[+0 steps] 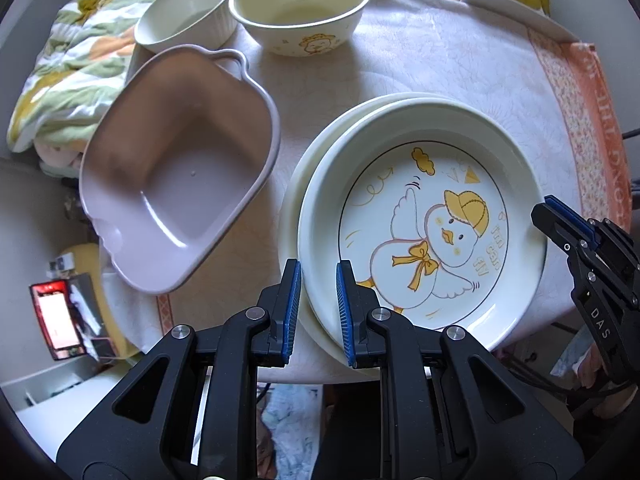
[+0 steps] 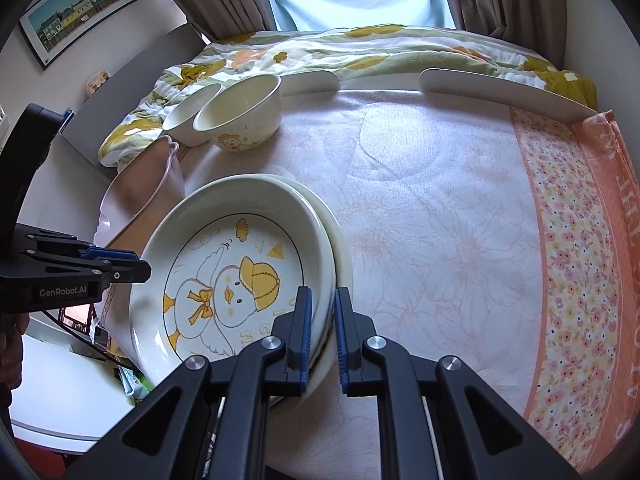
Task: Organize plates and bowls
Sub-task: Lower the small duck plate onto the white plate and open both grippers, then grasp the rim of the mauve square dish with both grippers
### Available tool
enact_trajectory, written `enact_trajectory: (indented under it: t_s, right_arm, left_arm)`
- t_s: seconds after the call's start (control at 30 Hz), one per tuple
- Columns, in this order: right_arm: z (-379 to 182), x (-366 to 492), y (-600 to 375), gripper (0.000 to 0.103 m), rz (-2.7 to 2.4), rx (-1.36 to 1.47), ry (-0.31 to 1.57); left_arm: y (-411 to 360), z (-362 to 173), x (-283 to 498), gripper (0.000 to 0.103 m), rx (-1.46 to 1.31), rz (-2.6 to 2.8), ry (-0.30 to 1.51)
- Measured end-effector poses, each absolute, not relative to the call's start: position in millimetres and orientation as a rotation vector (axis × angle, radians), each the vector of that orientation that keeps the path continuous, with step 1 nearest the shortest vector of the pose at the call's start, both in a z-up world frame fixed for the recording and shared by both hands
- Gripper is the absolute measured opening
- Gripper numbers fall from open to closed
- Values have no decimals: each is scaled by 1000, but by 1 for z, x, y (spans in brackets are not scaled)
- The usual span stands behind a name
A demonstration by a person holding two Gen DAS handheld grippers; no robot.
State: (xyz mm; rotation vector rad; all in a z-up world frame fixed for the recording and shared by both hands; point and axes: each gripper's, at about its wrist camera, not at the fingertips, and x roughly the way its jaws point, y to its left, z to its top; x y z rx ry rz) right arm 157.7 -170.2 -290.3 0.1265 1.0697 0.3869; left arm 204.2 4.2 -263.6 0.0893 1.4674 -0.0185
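A cream duck-print plate (image 1: 424, 224) lies stacked on a plain cream plate (image 1: 292, 208) on the table. My left gripper (image 1: 319, 308) straddles the duck plate's near-left rim, its jaws a little apart around it. My right gripper (image 2: 324, 328) straddles the same plate's (image 2: 224, 280) right rim, jaws narrowly apart; the lower plate (image 2: 340, 240) shows beside it. A mauve handled dish (image 1: 176, 176) sits left of the plates. A plain bowl (image 1: 188, 8) and a duck-print bowl (image 1: 304, 4) stand at the far side.
A pink floral tablecloth (image 2: 440, 220) covers the table, with an orange border (image 2: 580, 260) on the right. A flowered quilt (image 2: 360, 48) lies on the bed behind. Two white rails (image 2: 500, 88) edge the table's far side.
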Motion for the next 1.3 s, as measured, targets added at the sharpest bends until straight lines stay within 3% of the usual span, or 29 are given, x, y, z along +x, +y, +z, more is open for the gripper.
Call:
enact_trajectory:
  t_s: [0.17, 0.2, 0.23, 0.27, 0.3, 0.33, 0.37, 0.4, 0.67, 0.77, 0.83, 0.9, 0.97, 1.03, 1.1, 1.17, 1.23, 1.3]
  right_arm:
    - [-264, 163, -172, 10, 392, 145, 1049]
    - [-258, 166, -172, 10, 404, 149, 1047]
    - [-250, 169, -170, 11, 418, 148, 1042]
    - [-241, 172, -167, 14, 427, 136, 1033]
    - [-233, 176, -163, 30, 435, 117, 1021]
    - [-227, 179, -159, 46, 447, 102, 1011]
    - [-221, 182, -154, 87, 465, 90, 997]
    - [-215, 186, -147, 103, 488, 81, 980]
    - [-211, 243, -46, 103, 670, -146, 1053]
    - [-238, 266, -6, 103, 722, -185, 1126]
    - [-260, 279, 15, 92, 745, -198, 1170]
    - [-283, 289, 29, 71, 759, -215, 1220]
    - [-298, 294, 36, 60, 776, -216, 1253]
    - [-309, 295, 42, 55, 798, -209, 1272]
    - [-315, 296, 46, 50, 808, -207, 1278]
    - [-319, 295, 49, 32, 828, -199, 1286]
    - [-324, 296, 52, 23, 842, -194, 1299]
    - [-324, 296, 54, 13, 853, -192, 1300]
  left_arm:
    - [36, -229, 181, 19, -93, -95, 1324]
    - [44, -220, 175, 33, -130, -102, 1284]
    - [54, -212, 169, 72, -159, -99, 1242]
    - [64, -204, 163, 94, -181, -80, 1197]
    - [72, -198, 157, 102, -198, -62, 1157]
    - [85, -189, 152, 103, -231, -47, 1106]
    - [94, -185, 151, 103, -251, -37, 1091]
    - [105, -184, 151, 103, -271, -18, 1083]
    - [192, -228, 147, 102, -621, 192, 1068]
    - [201, -256, 152, 94, -679, 236, 1087]
    - [204, -272, 158, 78, -702, 250, 1100]
    - [204, -283, 162, 73, -702, 254, 1104]
    - [202, -294, 169, 62, -689, 256, 1114]
    - [201, -301, 174, 38, -694, 247, 1126]
    - [203, -306, 179, 30, -696, 238, 1133]
    - [202, -308, 183, 26, -686, 231, 1133]
    - [201, -308, 187, 16, -662, 226, 1137]
    - [201, -307, 189, 13, -643, 219, 1140]
